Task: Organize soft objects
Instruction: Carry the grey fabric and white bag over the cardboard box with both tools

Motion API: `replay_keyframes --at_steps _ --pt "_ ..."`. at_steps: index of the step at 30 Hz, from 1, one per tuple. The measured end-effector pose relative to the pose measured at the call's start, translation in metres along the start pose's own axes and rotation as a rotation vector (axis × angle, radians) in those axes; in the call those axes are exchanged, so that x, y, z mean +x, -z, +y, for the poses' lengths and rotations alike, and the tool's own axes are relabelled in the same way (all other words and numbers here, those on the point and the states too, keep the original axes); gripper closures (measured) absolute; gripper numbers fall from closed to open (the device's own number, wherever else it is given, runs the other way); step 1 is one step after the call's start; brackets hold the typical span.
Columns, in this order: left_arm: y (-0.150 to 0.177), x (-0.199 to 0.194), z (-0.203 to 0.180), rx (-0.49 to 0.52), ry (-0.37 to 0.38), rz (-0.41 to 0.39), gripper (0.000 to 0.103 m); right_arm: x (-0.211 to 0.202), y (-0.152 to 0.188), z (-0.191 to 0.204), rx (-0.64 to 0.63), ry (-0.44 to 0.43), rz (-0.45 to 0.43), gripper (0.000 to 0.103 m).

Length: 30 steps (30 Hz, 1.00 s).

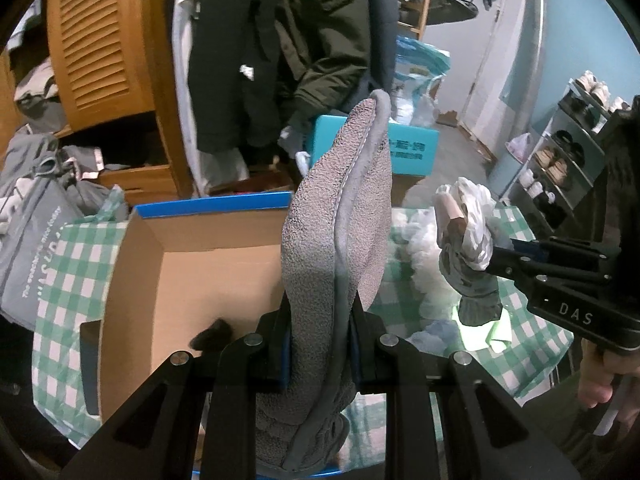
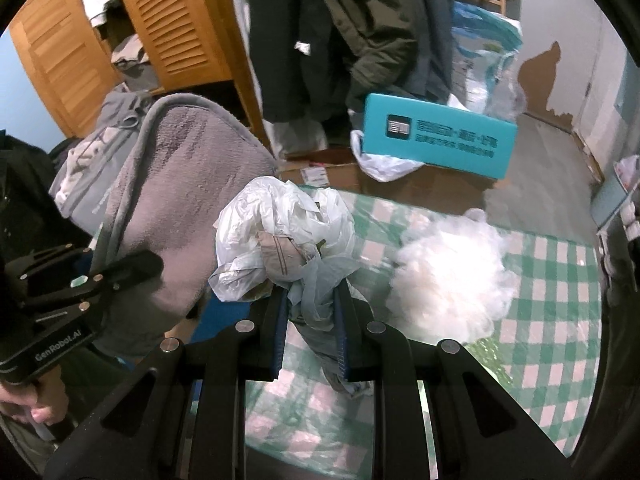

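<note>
My left gripper (image 1: 320,316) is shut on a grey fuzzy slipper (image 1: 336,216), held upright over the right edge of an open cardboard box (image 1: 200,276). The slipper also shows in the right wrist view (image 2: 180,208), with the left gripper (image 2: 120,272) on it. My right gripper (image 2: 310,300) is shut on a crumpled white plastic bag (image 2: 280,232) wrapped around a grey cloth item. In the left wrist view the bag (image 1: 468,220) hangs above the table to the right of the slipper, held by the right gripper (image 1: 496,256).
A green checked tablecloth (image 2: 540,320) covers the table. A fluffy white stuffing pile (image 2: 448,280) lies on it. A small dark object (image 1: 212,336) lies in the box. A teal box (image 2: 436,140), hanging coats (image 2: 360,20), a wooden wardrobe (image 1: 104,48) and a shoe rack (image 1: 560,152) stand behind.
</note>
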State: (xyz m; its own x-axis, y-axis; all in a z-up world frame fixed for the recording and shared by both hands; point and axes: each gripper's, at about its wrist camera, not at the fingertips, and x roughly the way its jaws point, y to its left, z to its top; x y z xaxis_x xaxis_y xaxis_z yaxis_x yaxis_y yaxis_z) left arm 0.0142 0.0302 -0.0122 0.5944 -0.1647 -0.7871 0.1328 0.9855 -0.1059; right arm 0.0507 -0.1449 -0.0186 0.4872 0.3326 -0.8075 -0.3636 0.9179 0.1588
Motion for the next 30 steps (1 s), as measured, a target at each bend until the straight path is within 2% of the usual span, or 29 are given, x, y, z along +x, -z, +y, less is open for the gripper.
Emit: replay_keyframes --at_steps 16,30 --pt "0.013 -0.005 0.065 -0.088 -0.089 -0.002 0.081 0.039 -0.025 0.072 -0.098 -0.080 0.046 0.084" --pt "0.026 0.010 0.104 -0.149 -0.157 0.043 0.081 0.067 -0.037 0.123 -0.142 -0.148 0.084 0.084"
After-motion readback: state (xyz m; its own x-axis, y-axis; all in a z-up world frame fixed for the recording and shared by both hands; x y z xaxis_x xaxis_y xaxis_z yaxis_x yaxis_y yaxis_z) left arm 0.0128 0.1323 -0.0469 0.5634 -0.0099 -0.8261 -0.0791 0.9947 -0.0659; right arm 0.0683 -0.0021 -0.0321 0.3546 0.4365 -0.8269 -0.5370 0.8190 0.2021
